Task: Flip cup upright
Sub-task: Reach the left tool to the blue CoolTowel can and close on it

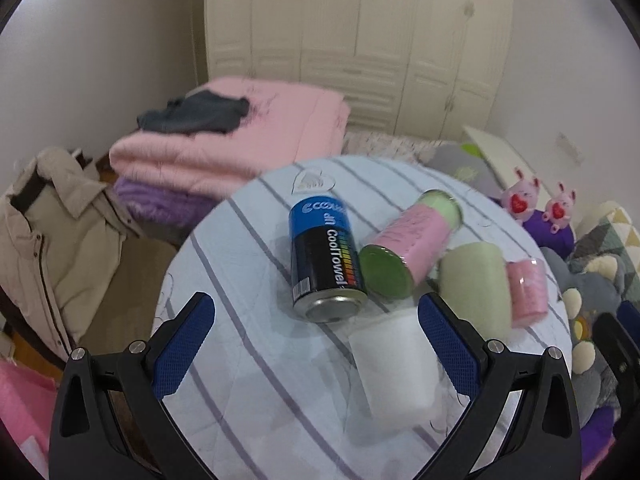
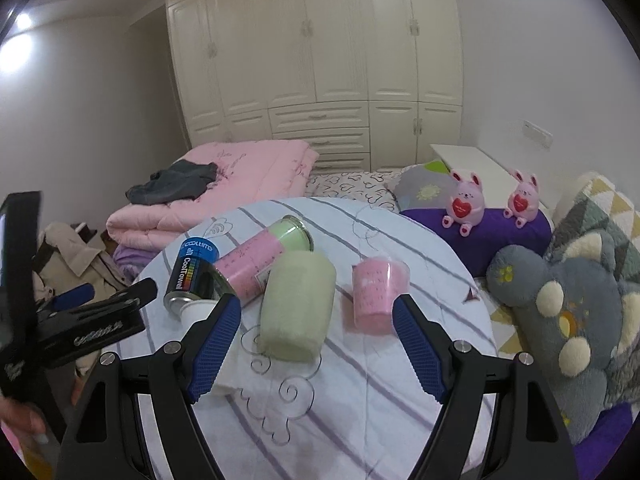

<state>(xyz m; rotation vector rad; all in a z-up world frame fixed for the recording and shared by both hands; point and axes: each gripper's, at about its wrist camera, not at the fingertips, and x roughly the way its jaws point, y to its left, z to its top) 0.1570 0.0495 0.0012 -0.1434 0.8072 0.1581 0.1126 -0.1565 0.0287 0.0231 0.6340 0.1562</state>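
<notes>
The left tongs (image 1: 316, 344) stand wide open, blue pads apart, holding nothing; the white cup (image 1: 394, 364) lies between them, close against the right pad, though blur hides whether the two touch. The cup is mouth down, its narrow base up, on the striped surface (image 1: 248, 380). In the right view only a sliver of that cup (image 2: 198, 312) shows, behind the left pad of the right tongs (image 2: 316, 346) – these too are spread wide and grip nothing, hovering above the surface (image 2: 360, 420). Between their pads, farther out, a green roll (image 2: 298, 304) lies on its side, and a pink cup (image 2: 376, 296) stands mouth down just beside the right pad's tip. Beyond the white cup a blue-and-black can (image 1: 326, 260) lies on its side, and touching it a pink-and-green can (image 1: 408, 244) – also on its side, its green end toward the camera. The green roll (image 1: 476, 284) and pink cup (image 1: 526, 288) sit to the right of these. The left tongs (image 2: 80, 312) enter the right view from the left edge. Past the surface, a folded pink quilt (image 2: 240, 184) carries a dark garment (image 2: 176, 182), a beige coat (image 1: 52, 248) is heaped at the left, two pink plush rabbits (image 2: 466, 200) sit on a purple cushion (image 2: 500, 232), a grey plush (image 2: 560, 320) lies at the right, and a cream wardrobe (image 2: 316, 52) fills the back wall.
</notes>
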